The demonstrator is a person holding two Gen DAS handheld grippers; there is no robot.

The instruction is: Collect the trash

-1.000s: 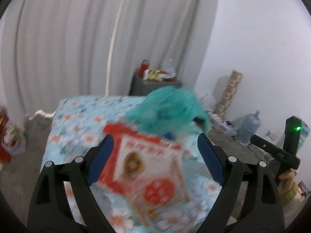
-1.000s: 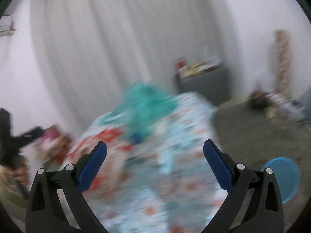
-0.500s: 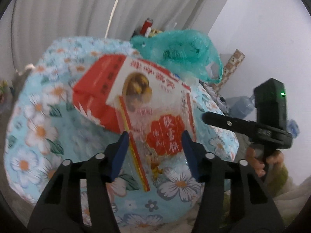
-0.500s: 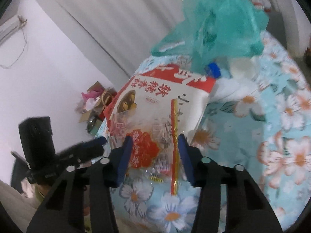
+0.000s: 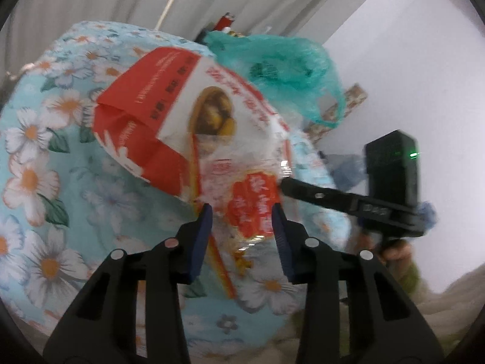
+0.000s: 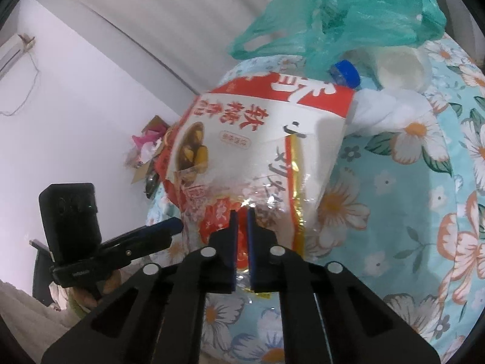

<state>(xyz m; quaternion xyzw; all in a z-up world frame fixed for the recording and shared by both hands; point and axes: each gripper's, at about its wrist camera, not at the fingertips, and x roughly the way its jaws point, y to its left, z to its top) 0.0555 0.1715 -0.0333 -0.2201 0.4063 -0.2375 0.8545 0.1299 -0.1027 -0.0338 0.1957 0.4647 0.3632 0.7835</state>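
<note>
Pinching the near edge of the snack bag (image 6: 257, 151), the right gripper (image 6: 241, 212) is clamped; the left gripper (image 5: 242, 212) is closing around it. The green plastic bag (image 6: 363, 9) and blue-capped bottle (image 6: 345, 74) beyond remain uncollected.

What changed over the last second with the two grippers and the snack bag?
Both grippers came down onto the snack bag. The right gripper shut on its near edge; the left gripper is closing around it. The green plastic bag and floral cloth stayed put.

Left gripper (image 5: 242, 220): black plastic arms, blue pads, silver screws. Right gripper (image 6: 241, 217) the same, black camera block with green light.
</note>
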